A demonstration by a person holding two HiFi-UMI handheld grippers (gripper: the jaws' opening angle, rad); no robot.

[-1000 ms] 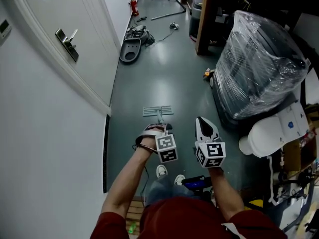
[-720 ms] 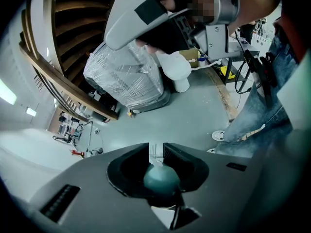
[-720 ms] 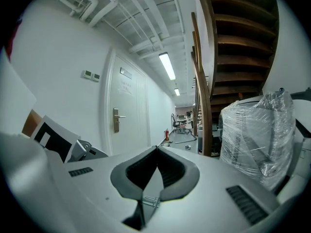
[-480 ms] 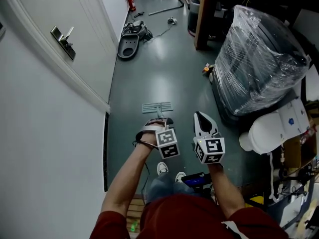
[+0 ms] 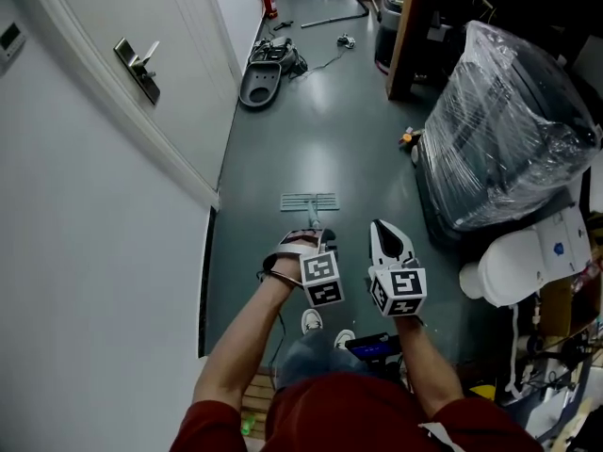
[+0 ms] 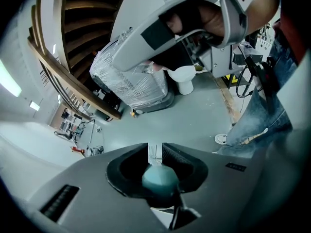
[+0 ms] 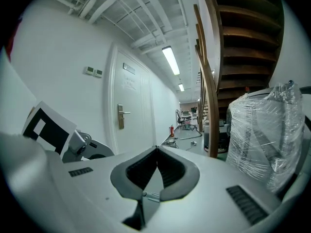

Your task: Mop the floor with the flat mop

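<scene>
— How many grippers?
— Two: the left gripper (image 5: 304,238) and the right gripper (image 5: 381,231), each with one marker cube (image 5: 321,281).
— And the rest?
— One flat mop (image 5: 309,201), one red fire extinguisher (image 5: 269,0), one plastic-wrapped bundle (image 5: 504,121), two white shoes (image 5: 307,321), and one door handle (image 5: 141,64).

The left forearm (image 5: 247,339) and right forearm (image 5: 426,370) reach forward and down from red sleeves, bare to the wrist. The 2 grippers sit side by side, near each other but apart, marker cubes facing up. The left hand (image 5: 285,258) wraps the left gripper (image 5: 308,237), which points down; its jaws are clamped on the rounded top of the mop handle (image 6: 159,177). The right gripper (image 5: 381,227) points forward, its jaws closed tip to tip with nothing between them.
</scene>
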